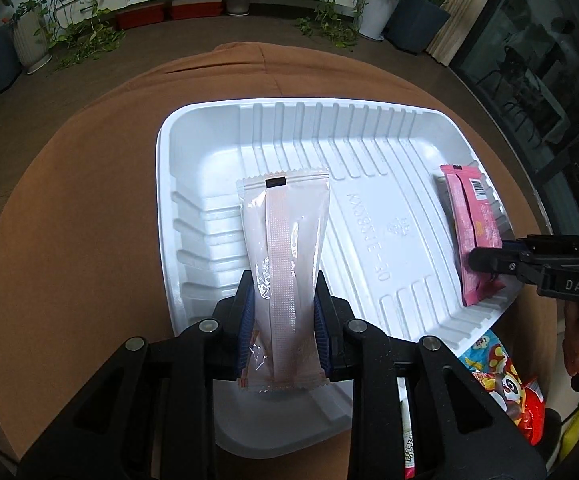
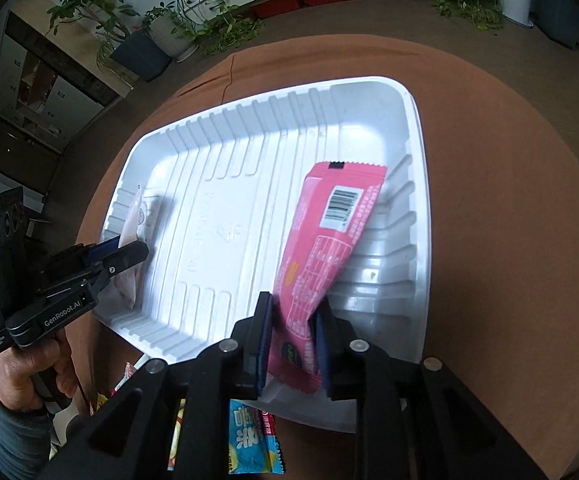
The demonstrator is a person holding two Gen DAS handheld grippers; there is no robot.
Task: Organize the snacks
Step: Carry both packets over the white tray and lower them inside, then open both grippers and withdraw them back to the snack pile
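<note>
White ribbed plastic fills both views: a shallow tray (image 1: pixel 369 152) sits on a round table (image 1: pixel 69 220) covered in brown cloth. A person holds a two-finger claw in each hand, both angled steeply down over the tray.

The left claw (image 1: pixel 285 312) is clenched around the lower part of a pale, translucent snack packet (image 1: pixel 283 240). The packet stretches forward from between its blue pads (image 1: pixel 321 320), its far end reaching over the tray's left-hand ribs.

The right claw (image 2: pixel 295 328) has a pink snack packet (image 2: pixel 329 240) between its fingers. The right pad touches the wrapper, while a thin gap seems to show at the left pad, so I cannot tell whether it is gripping or letting go. The packet extends ahead of this claw and leans against the tray's right wall, barcode side up.

Below and behind both claws, near the tray's near edge, lie loose colourful wrappers (image 2: pixel 253 440) waiting on the table.

My judgement: both packets are being set down at opposite ends of the tray. The risk is in the release. The pink packet rests propped on the sloped wall, so it may slide or flip as the fingers part. The pale packet is slippery film and could cling to a pad and be dragged back out when the left claw lifts. The light tray might also shift if nudged.
</note>
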